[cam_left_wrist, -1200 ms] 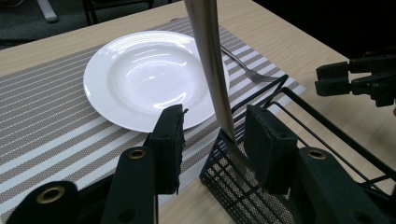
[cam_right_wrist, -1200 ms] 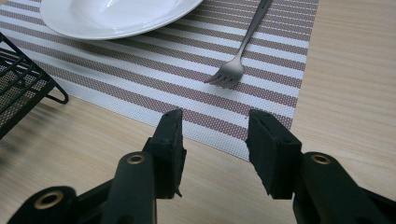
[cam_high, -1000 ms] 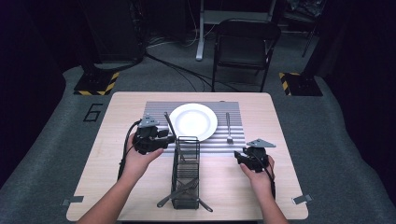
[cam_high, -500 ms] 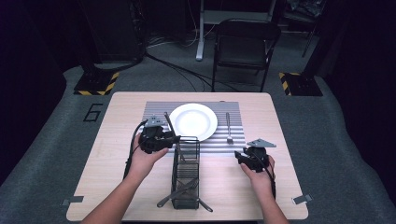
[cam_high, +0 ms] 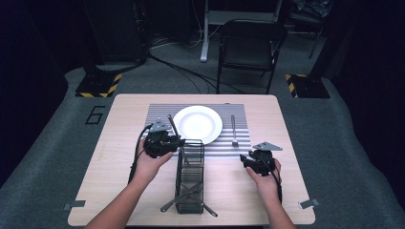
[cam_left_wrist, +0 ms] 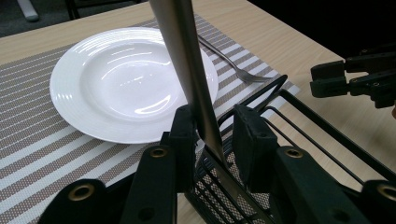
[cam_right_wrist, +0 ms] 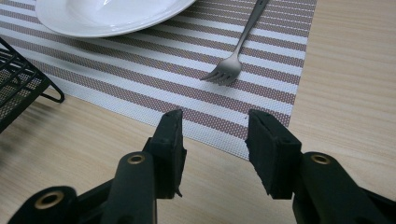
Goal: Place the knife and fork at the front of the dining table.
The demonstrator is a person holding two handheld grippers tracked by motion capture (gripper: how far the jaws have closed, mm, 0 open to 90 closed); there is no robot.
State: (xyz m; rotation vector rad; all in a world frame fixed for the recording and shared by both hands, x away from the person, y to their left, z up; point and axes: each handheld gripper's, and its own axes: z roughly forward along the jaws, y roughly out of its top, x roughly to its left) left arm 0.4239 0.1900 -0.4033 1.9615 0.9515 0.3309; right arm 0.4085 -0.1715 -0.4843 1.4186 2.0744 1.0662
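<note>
- The left gripper grips a knife just left of the white plate.
- The right gripper, unclenched, holds nothing, near the fork, right of the plate.

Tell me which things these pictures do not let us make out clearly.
- Metal utensil between the left tongs: its top is cut off by the left gripper view's upper edge, so its kind is unclear.
- Cutlery in the black wire basket: too small in the high view.
- Fork: handle end cut off in the right gripper view.
</note>
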